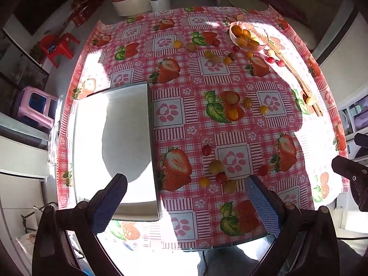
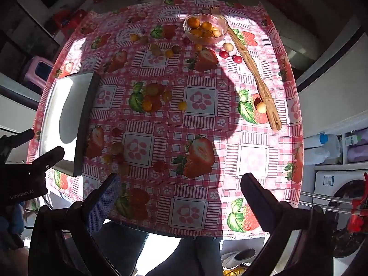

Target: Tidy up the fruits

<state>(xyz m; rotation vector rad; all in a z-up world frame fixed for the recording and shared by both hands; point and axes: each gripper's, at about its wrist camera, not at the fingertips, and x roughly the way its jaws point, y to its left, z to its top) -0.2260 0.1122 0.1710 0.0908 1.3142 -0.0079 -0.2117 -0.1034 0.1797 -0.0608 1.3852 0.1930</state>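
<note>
Small yellow, orange and red fruits lie scattered on a pink strawberry tablecloth (image 1: 184,124). A near cluster (image 1: 216,172) lies just ahead of my left gripper (image 1: 184,195), which is open and empty above the table's near edge. A middle cluster (image 1: 232,105) lies further on. A pink glass bowl (image 1: 249,36) with several yellow fruits stands at the far right; it also shows in the right wrist view (image 2: 205,29). My right gripper (image 2: 181,188) is open and empty, over the near edge. The near cluster (image 2: 117,156) lies to its left.
A metal tray (image 1: 115,142) lies on the table's left side, also seen in the right wrist view (image 2: 66,117). A wooden fork (image 2: 255,78) lies at the right with a pale fruit (image 2: 261,107) beside it. Stools and furniture surround the table.
</note>
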